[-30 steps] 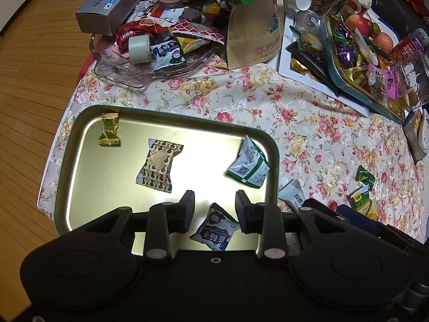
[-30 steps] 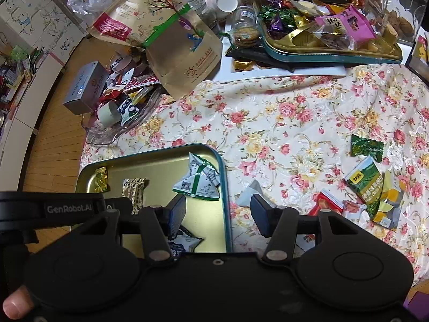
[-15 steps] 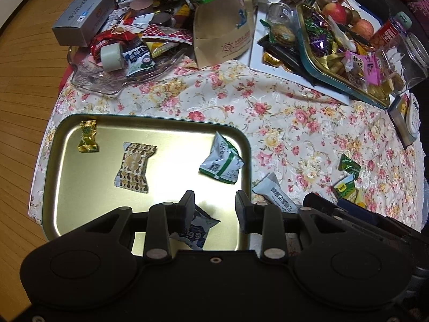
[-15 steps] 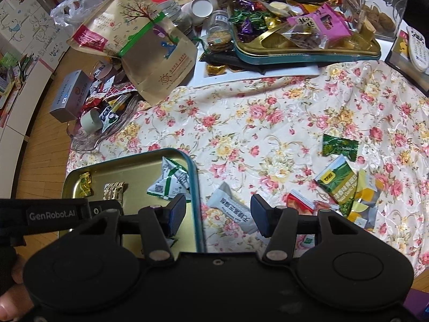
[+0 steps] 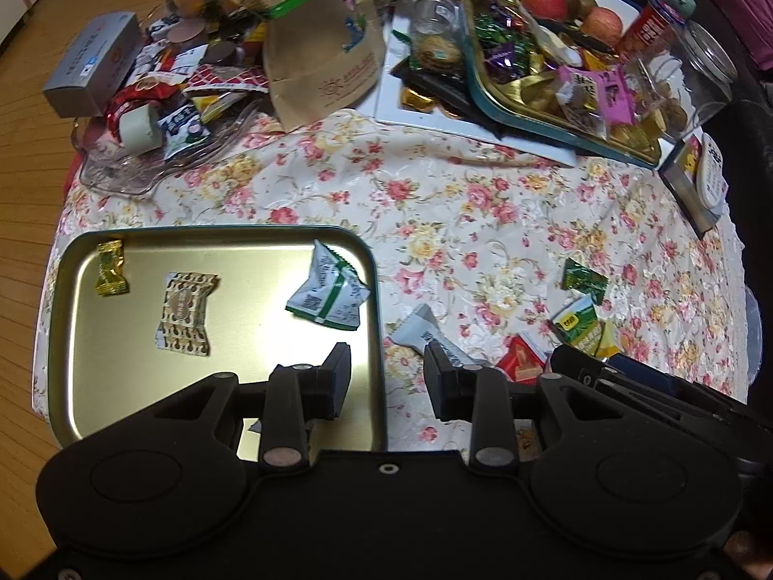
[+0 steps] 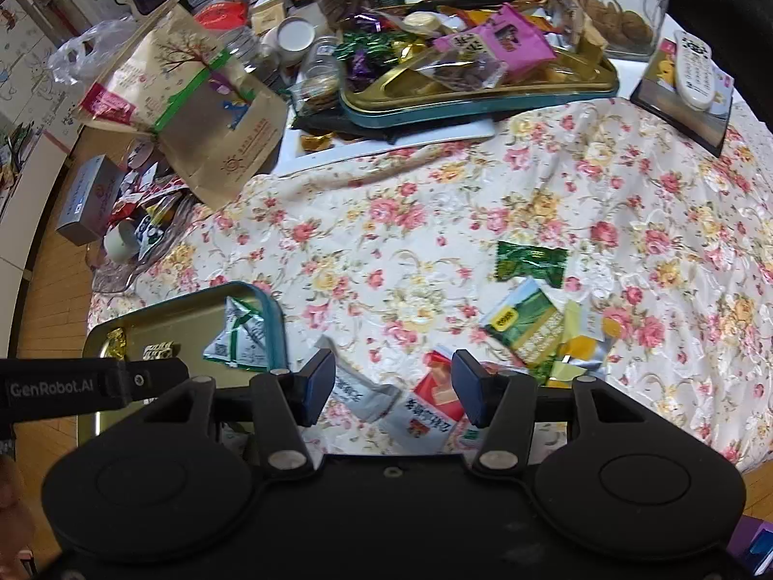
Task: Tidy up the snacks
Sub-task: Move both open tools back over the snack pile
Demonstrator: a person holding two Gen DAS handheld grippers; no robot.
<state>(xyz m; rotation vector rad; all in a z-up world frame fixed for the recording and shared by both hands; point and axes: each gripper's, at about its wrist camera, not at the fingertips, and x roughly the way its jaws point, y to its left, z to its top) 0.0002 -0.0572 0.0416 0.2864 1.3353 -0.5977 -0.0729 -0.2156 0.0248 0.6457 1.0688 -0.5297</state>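
A gold tray (image 5: 121,362) with a teal rim holds a gold candy (image 5: 112,268), a brown patterned packet (image 5: 186,311) and a green-white triangular packet (image 5: 328,290). My left gripper (image 5: 386,379) hangs open and empty over the tray's right rim. Just right of the tray a grey-white packet (image 5: 420,331) lies on the floral cloth. My right gripper (image 6: 392,382) is open above that grey-white packet (image 6: 362,394) and a red-white packet (image 6: 430,406), holding nothing. To the right lie a green-yellow packet (image 6: 524,328) and a dark green candy (image 6: 531,261).
At the back stand a brown paper bag (image 5: 319,63), a teal tin of sweets (image 5: 555,111) and a glass jar (image 5: 695,77). A glass dish (image 5: 145,164) piled with snacks and a grey box (image 5: 92,67) sit back left. A remote (image 6: 693,67) lies back right.
Both grippers have moved right, from over the tray towards the loose snacks on the cloth. The blue packet in the tray has slipped out of sight under my left gripper. Jaw openings are unchanged.
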